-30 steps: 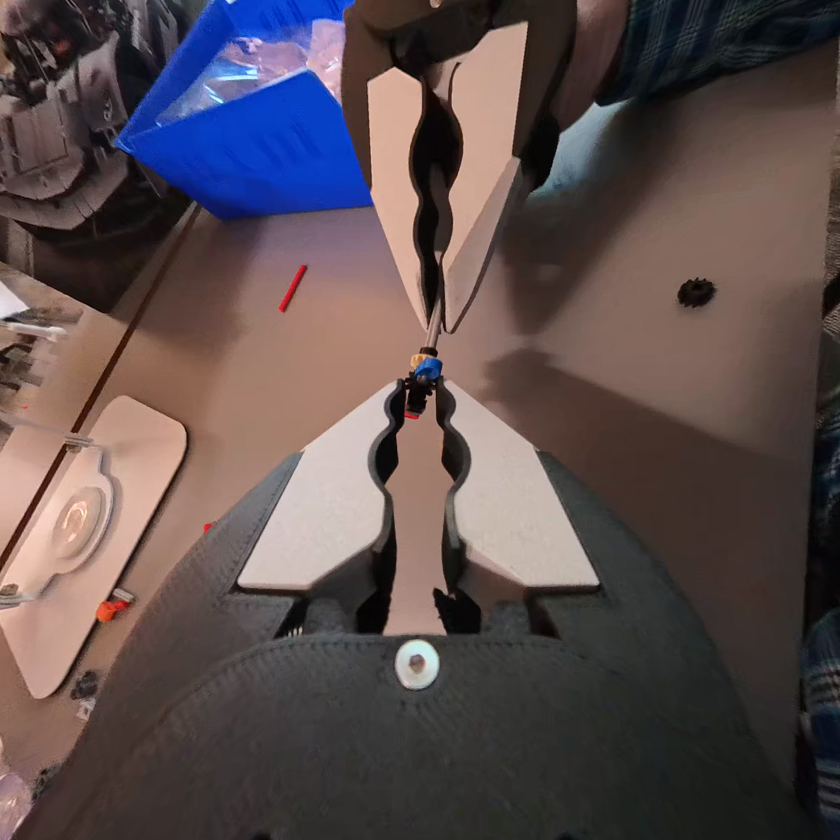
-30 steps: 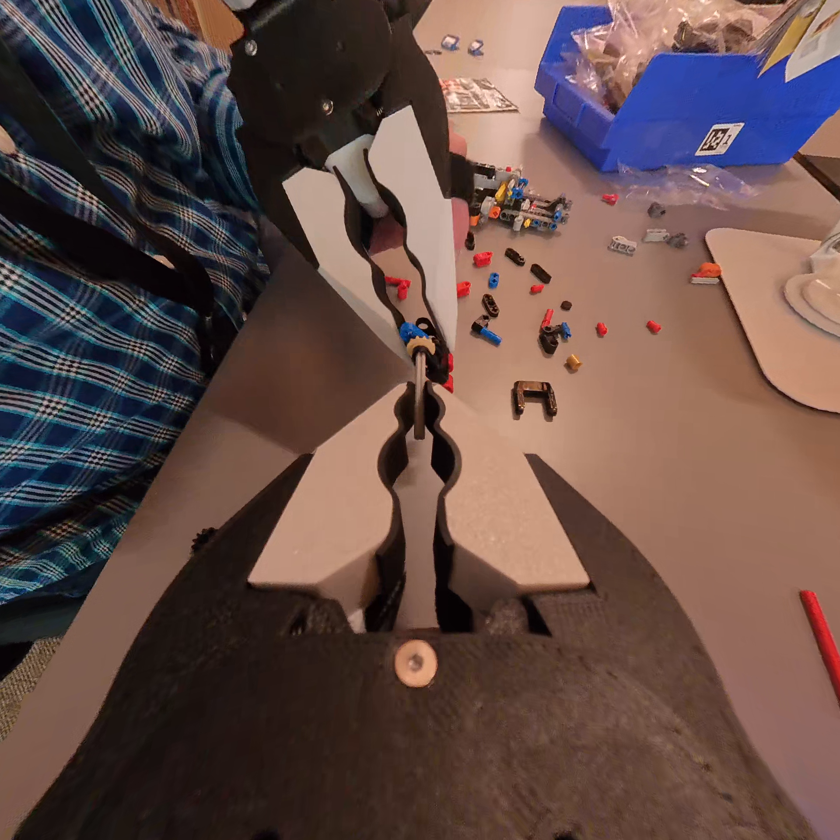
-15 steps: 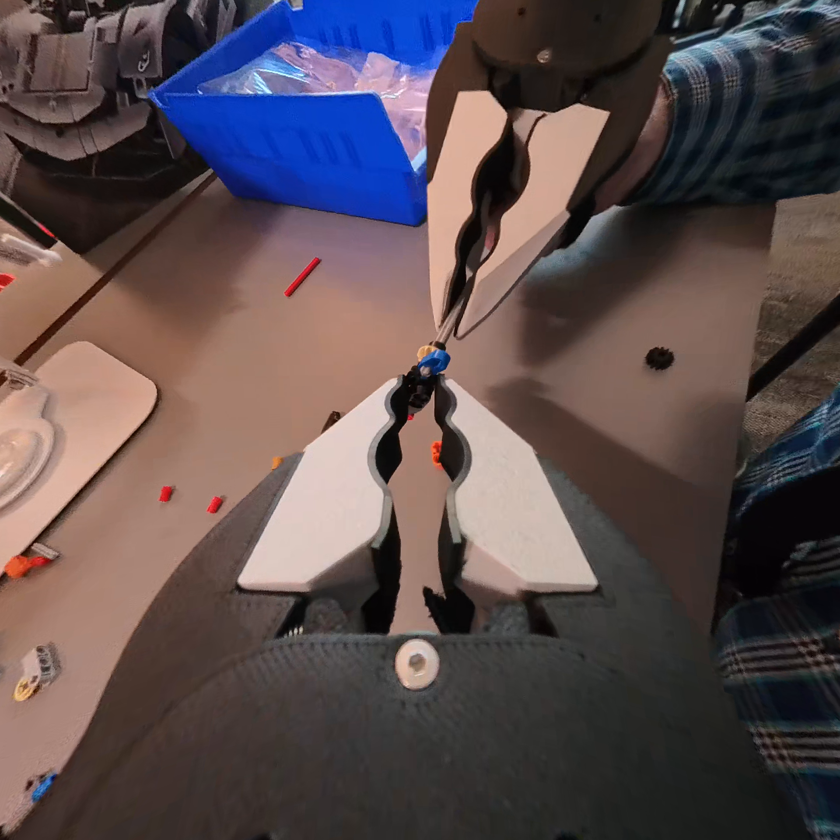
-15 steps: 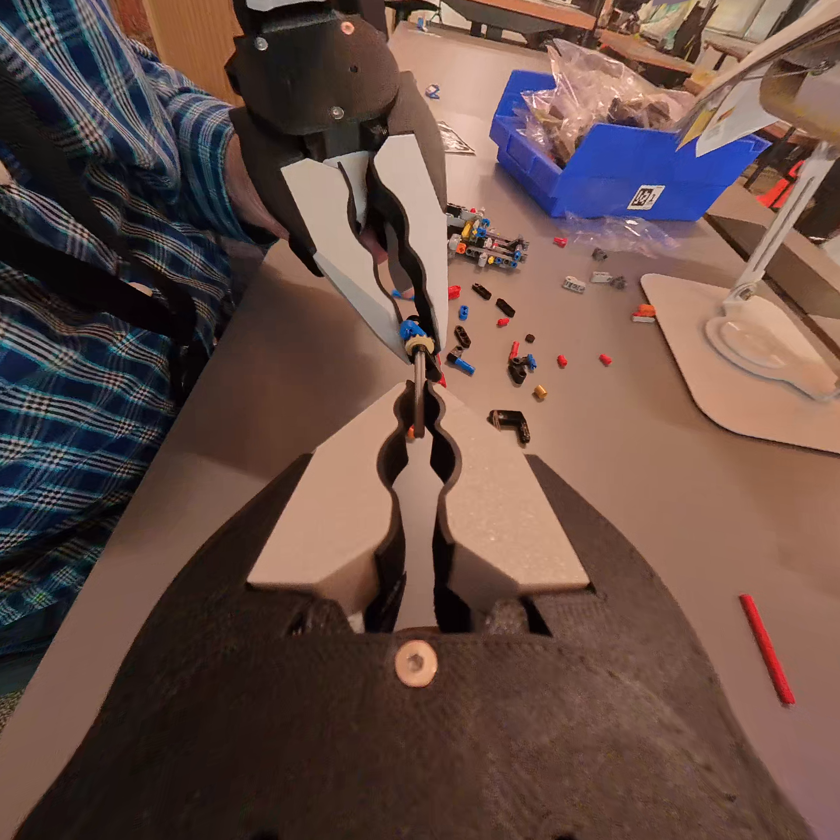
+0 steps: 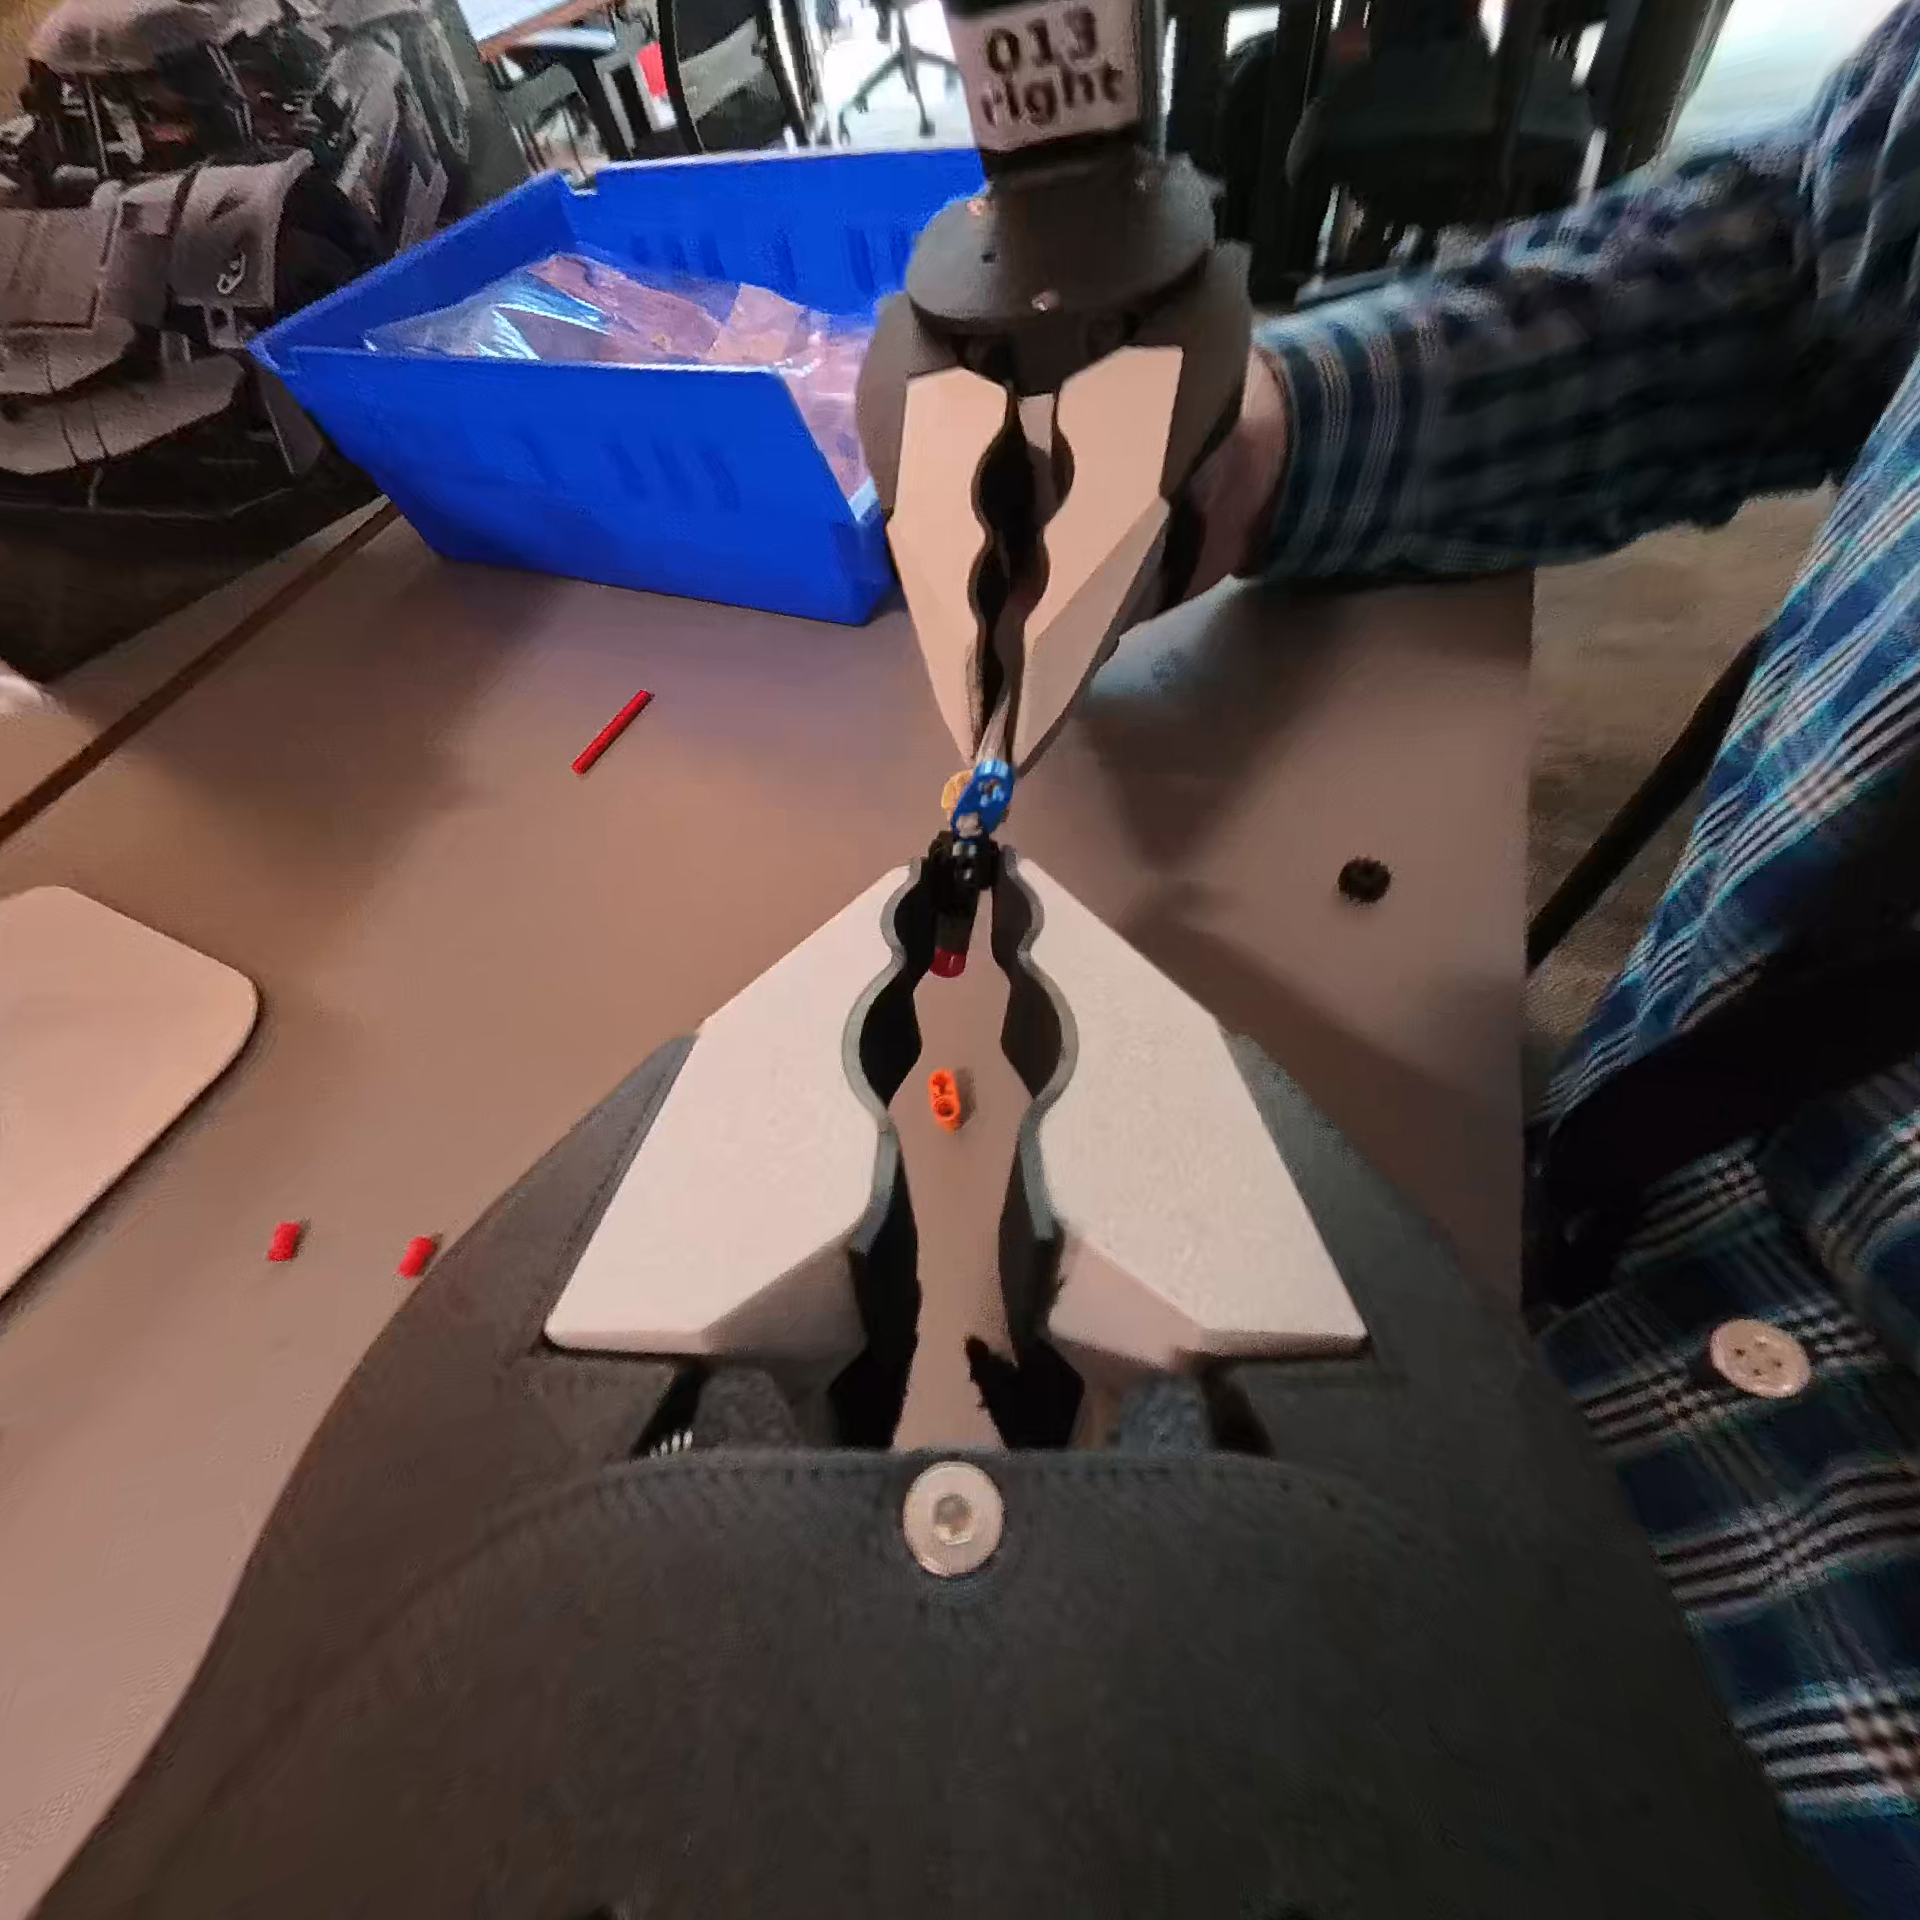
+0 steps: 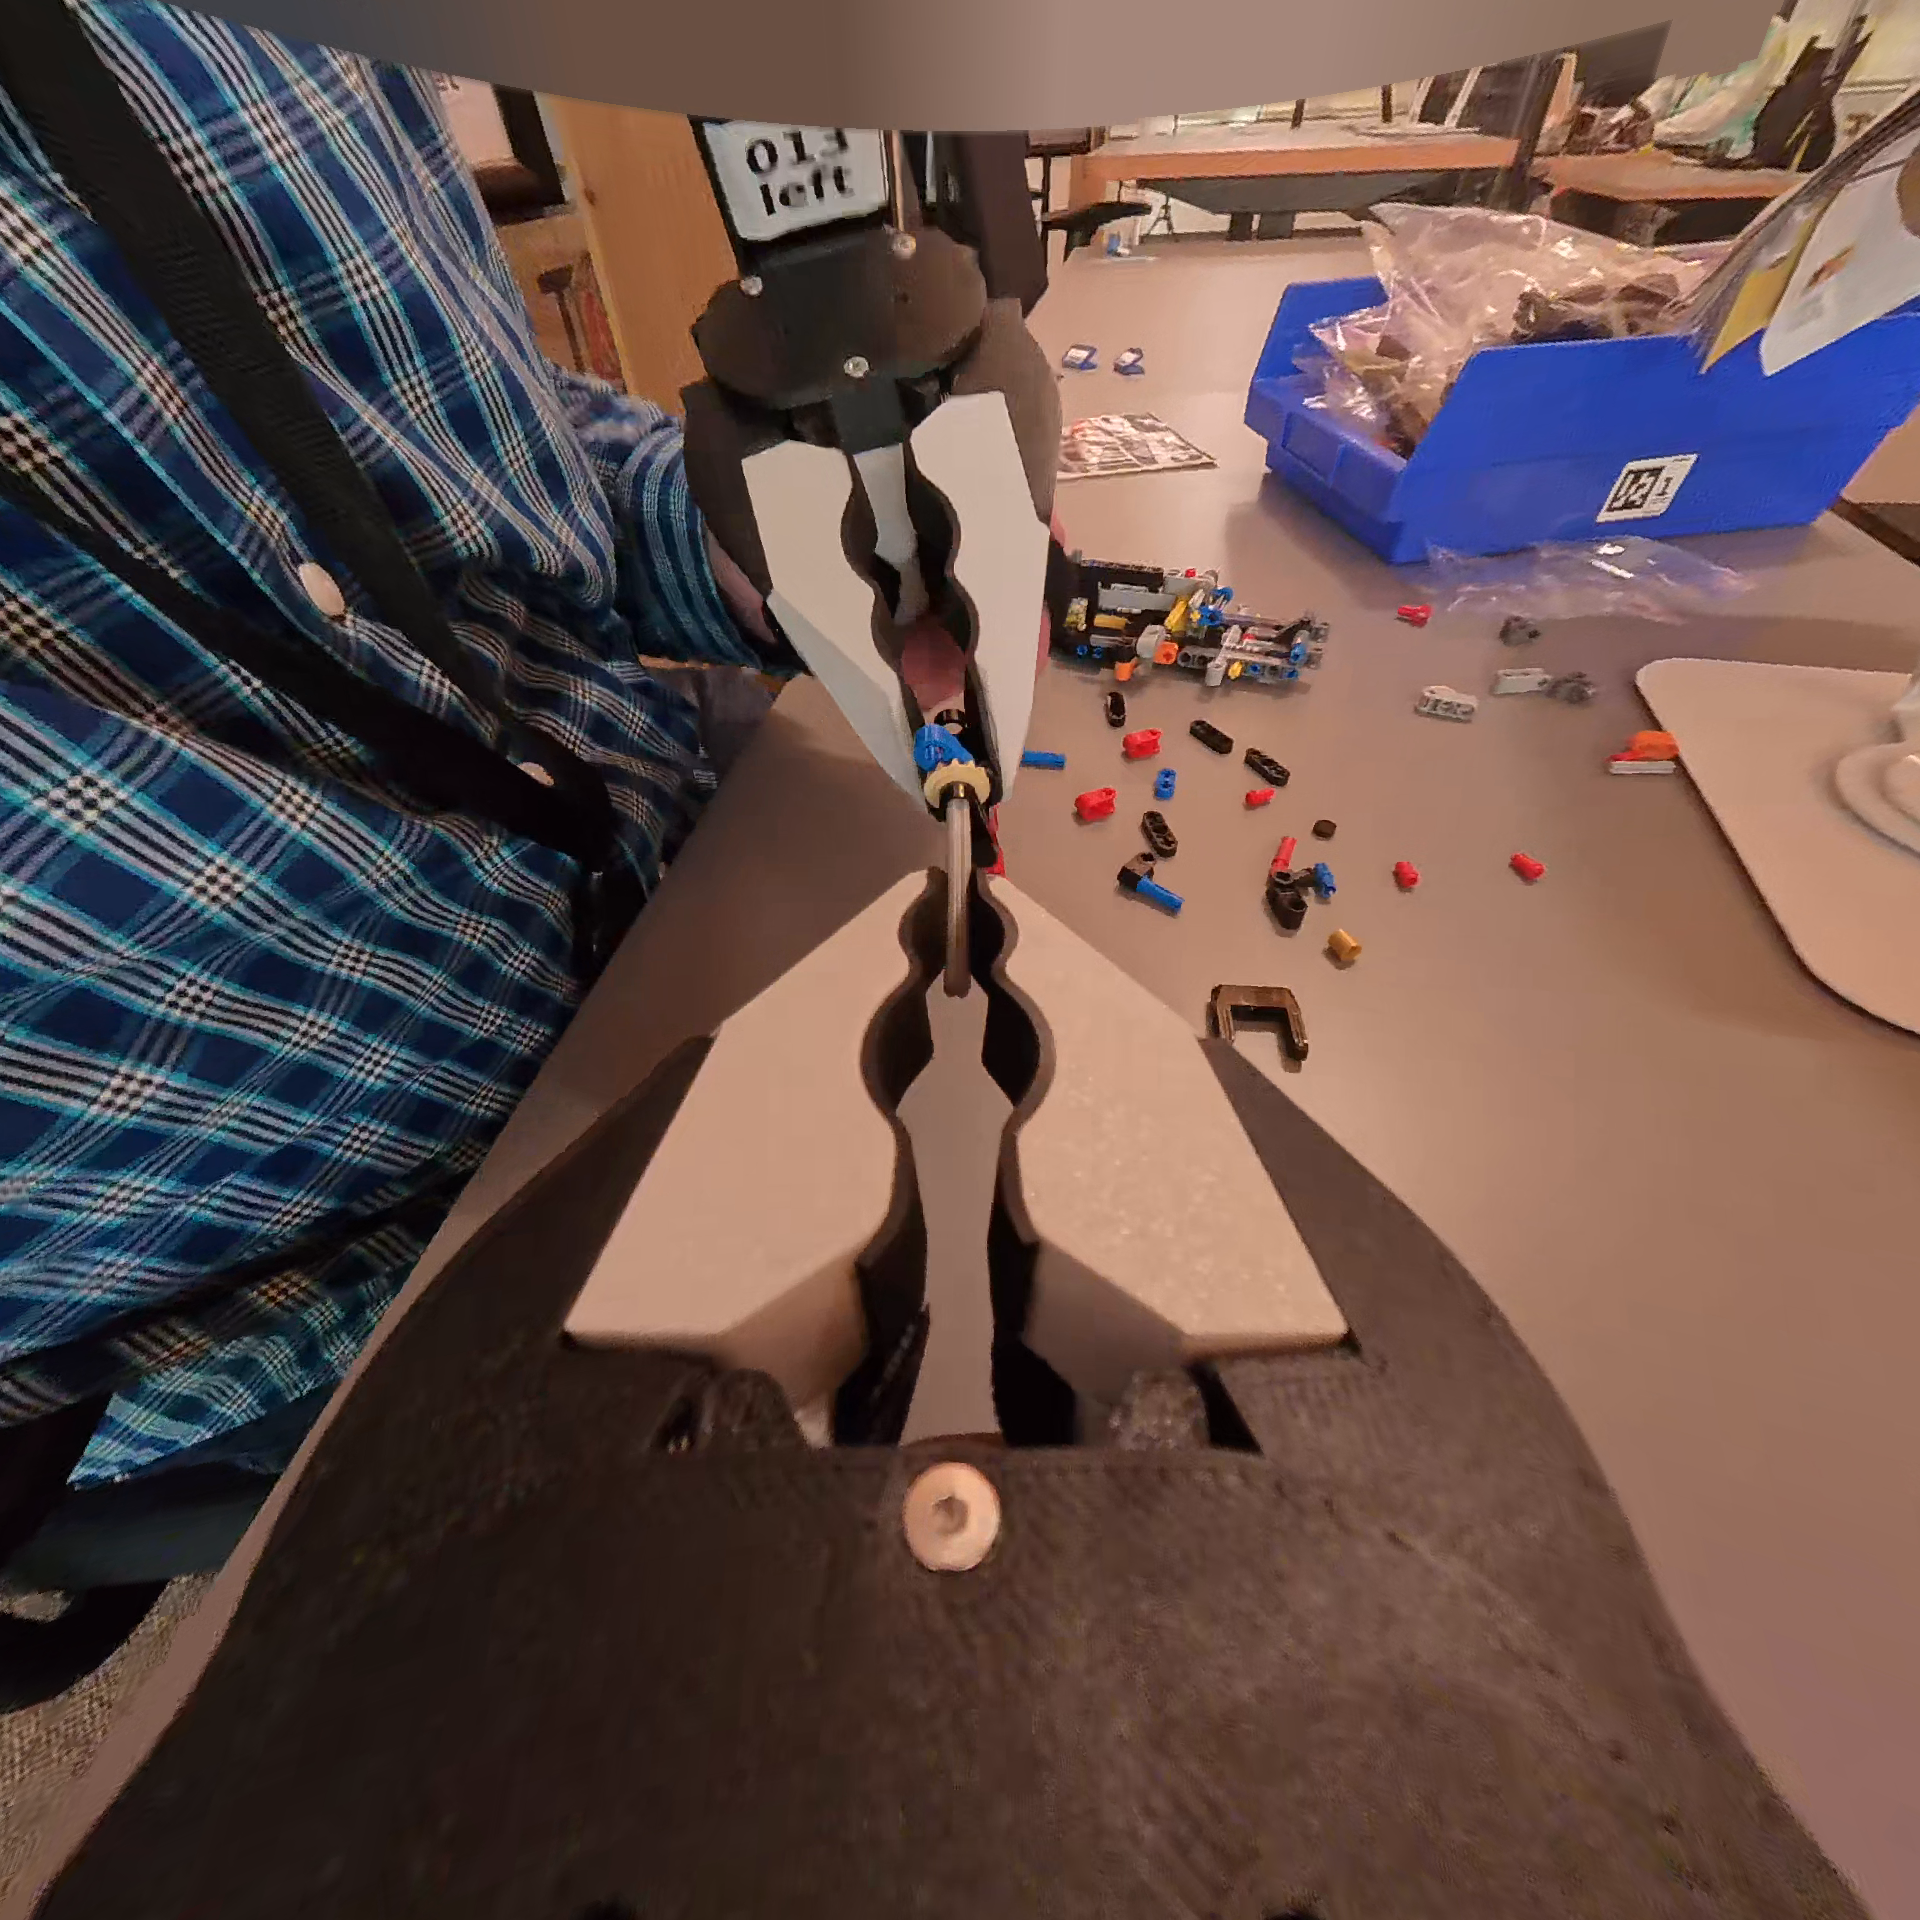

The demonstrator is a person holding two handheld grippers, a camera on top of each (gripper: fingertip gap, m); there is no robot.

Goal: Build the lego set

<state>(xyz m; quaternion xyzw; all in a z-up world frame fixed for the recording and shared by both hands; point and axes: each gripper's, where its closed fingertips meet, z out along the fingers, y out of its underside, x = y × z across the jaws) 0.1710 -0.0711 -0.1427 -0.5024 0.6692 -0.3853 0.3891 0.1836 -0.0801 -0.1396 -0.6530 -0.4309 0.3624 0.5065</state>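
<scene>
Between both grippers | grey axle (image 6: 957, 914) | lengthwise, tip-to-tip

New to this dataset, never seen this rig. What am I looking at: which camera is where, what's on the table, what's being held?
No robot arm: a person in a plaid shirt holds one two-finger tool in each hand, with a wide-angle camera on each looking along its fingers. In the left wrist view, the left tool is shut on a small black lego piece, with the right tool opposite. In the right wrist view, the right tool is shut on a grey axle whose far end carries blue and tan pieces. The two tools meet tip to tip above a grey table with loose lego parts, a partly built model and a blue bin.
</scene>
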